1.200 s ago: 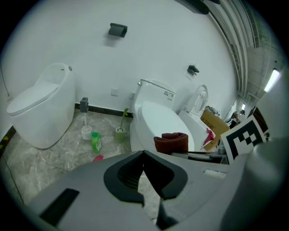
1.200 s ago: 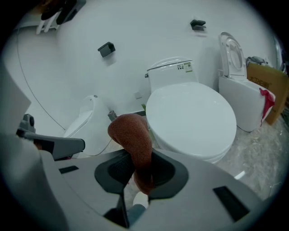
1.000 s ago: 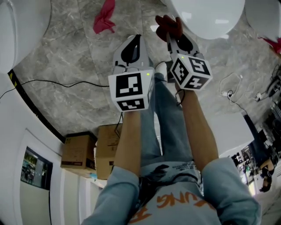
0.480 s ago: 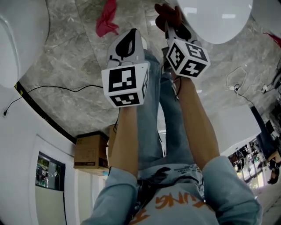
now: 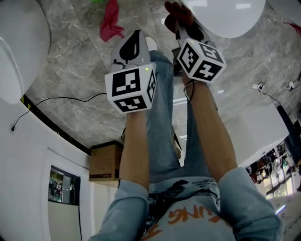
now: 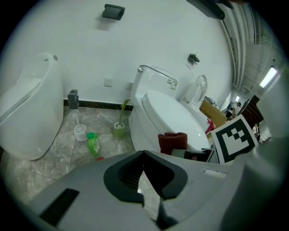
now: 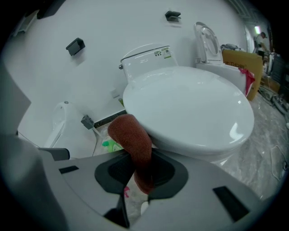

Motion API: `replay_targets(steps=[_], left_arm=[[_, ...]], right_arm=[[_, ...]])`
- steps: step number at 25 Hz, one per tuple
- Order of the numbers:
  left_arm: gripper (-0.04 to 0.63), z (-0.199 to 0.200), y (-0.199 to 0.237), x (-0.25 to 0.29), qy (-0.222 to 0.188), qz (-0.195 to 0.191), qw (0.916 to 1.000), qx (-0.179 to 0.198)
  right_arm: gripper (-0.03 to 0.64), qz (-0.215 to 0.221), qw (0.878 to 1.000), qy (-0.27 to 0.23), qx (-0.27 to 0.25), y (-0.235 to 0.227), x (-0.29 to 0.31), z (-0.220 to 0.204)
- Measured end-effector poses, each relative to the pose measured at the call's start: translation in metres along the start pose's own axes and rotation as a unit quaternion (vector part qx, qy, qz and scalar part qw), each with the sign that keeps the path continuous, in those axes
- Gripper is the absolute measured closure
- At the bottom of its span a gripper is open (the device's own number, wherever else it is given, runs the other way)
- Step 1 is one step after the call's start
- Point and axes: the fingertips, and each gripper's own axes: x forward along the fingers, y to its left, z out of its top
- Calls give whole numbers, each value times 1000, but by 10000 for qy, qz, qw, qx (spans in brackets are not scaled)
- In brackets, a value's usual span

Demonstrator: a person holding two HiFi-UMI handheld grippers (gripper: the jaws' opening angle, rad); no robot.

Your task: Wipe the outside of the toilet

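The white toilet (image 7: 189,108) has its lid down, and its cistern (image 7: 146,58) stands against the wall. My right gripper (image 7: 142,178) is shut on a dark red cloth (image 7: 133,142), whose free end lies against the underside of the toilet's front rim. In the head view the cloth (image 5: 176,13) sits at the lid's (image 5: 225,16) left edge, ahead of the right gripper (image 5: 182,24). My left gripper (image 5: 136,35) hangs beside it over the floor, shut, with nothing between its fingers. Its own view shows the toilet (image 6: 171,115) and the cloth (image 6: 172,140) to the right.
A red rag (image 5: 111,21) lies on the marble floor. A green bottle (image 6: 93,143), a white brush holder (image 6: 81,132) and a green brush holder (image 6: 119,129) stand left of the toilet. A large white fixture (image 6: 31,113) is at far left. Cardboard boxes (image 5: 106,162) are behind me.
Both grippers have shifted slightly up in the head view. The right gripper still holds the cloth at the toilet's edge, and the left gripper has drifted a little to the left.
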Motion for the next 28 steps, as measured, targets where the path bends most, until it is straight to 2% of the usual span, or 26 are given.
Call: replay_targets(steps=[9, 16, 28], left_arm=[[601, -17, -33, 2, -70, 147, 9999, 26], [601, -30, -65, -1, -147, 301, 9994, -21], [601, -54, -148, 6, -141, 155, 9997, 116]], right_arm=[[535, 303, 9993, 10, 226, -21, -20, -7], [535, 480, 9988, 109, -79, -57, -41, -16], [534, 452, 9988, 120, -146, -137, -75, -16]])
